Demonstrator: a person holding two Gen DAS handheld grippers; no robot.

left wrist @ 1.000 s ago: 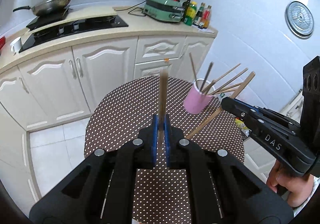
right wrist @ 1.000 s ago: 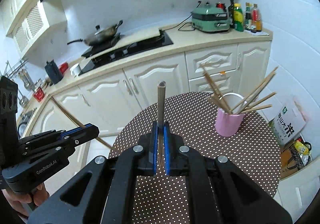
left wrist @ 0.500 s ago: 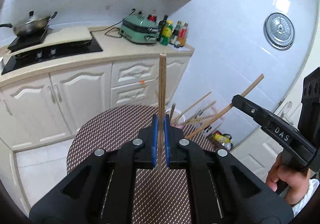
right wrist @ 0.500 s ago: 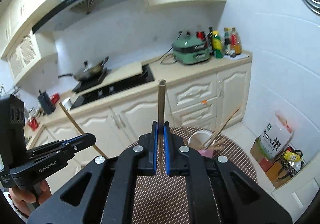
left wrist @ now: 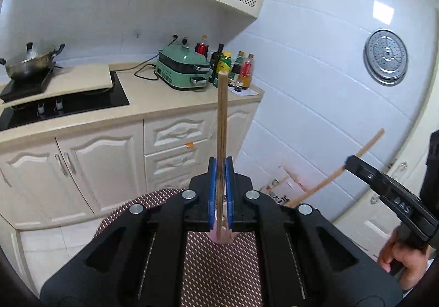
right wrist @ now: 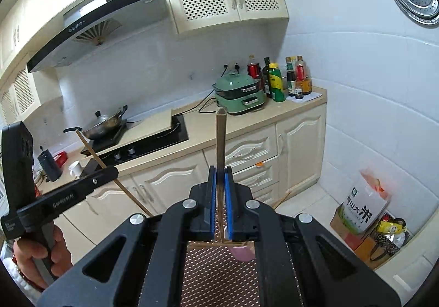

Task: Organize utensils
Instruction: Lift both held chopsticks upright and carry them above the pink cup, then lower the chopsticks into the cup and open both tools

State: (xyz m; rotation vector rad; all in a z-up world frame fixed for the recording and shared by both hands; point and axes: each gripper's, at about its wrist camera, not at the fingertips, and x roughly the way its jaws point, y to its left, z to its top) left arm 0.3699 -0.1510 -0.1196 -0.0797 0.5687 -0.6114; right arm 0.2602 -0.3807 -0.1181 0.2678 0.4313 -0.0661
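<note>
My left gripper (left wrist: 221, 169) is shut on a wooden chopstick (left wrist: 221, 120) that stands straight up out of its blue pads. My right gripper (right wrist: 220, 172) is shut on a darker chopstick (right wrist: 221, 137), also upright. Both grippers hang above the pink cup (right wrist: 242, 252), which holds several chopsticks and is mostly hidden behind the jaws; a sliver of the pink cup (left wrist: 222, 238) shows in the left wrist view. Each view catches the other hand: the right gripper (left wrist: 348, 162) with its slanted chopstick (left wrist: 318, 186), and the left gripper (right wrist: 115, 169) with its chopstick (right wrist: 90, 149).
The cup stands on a round table with a brown dotted cloth (right wrist: 219, 268). Behind it runs a cream counter (left wrist: 164, 106) with a black hob, a wok (left wrist: 27, 65), a green cooker (left wrist: 182, 69) and bottles. A rice bag (right wrist: 362, 209) sits on the floor at the right.
Both grippers have risen with their chopsticks still clamped. The cup and table have dropped low in both views, and the cup is now mostly hidden behind the jaws.
</note>
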